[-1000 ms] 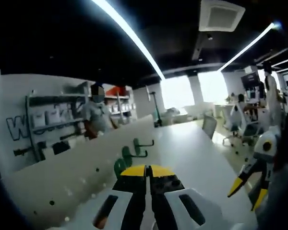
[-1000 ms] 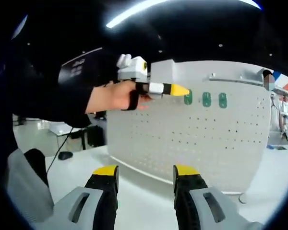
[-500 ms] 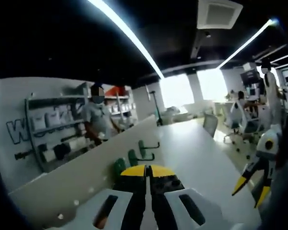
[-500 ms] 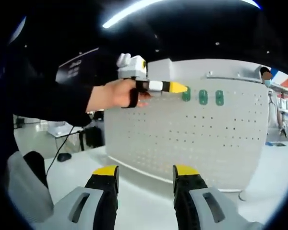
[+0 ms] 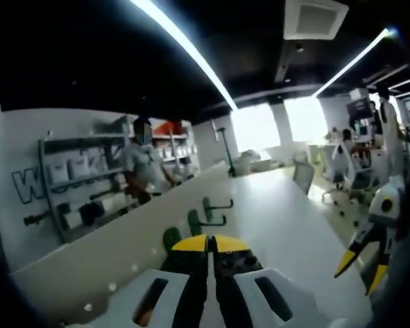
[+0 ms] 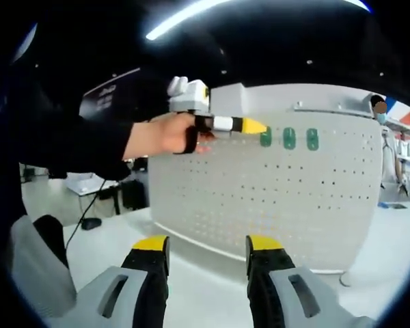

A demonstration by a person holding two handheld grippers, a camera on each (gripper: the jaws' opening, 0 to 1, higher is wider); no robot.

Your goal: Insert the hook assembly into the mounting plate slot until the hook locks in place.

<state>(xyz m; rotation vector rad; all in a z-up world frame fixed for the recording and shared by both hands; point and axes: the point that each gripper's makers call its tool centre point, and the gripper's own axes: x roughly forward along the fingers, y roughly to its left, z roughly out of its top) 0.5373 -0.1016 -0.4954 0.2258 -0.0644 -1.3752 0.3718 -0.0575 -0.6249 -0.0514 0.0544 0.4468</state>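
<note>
Little has changed in the last second: the left gripper (image 5: 209, 240) has stayed against the white pegboard (image 5: 109, 253) next to the nearest green hook, and the picture has only slid a touch sideways with the hand. Seen from the left gripper view, its yellow-tipped jaws are pressed together with no gap and nothing between them. Three green hooks (image 5: 206, 217) sit in a row on the pegboard just past the tips, the two farther ones with prongs sticking out. The right gripper (image 5: 366, 254) shows at the right edge, its yellow tips spread apart. A person (image 5: 146, 164) stands by wall shelves (image 5: 75, 188) beyond the board, and a long white table (image 5: 287, 225) runs toward bright windows. From the right gripper view, the right gripper (image 6: 209, 247) hangs low over the table (image 6: 116, 239) with its jaws wide apart and empty, well short of the pegboard (image 6: 273, 198). A hand (image 6: 165, 134) holds the left gripper (image 6: 249, 126) level, its closed tip just beside the first of the three green hooks (image 6: 288, 139) mounted near the board's top.
</note>
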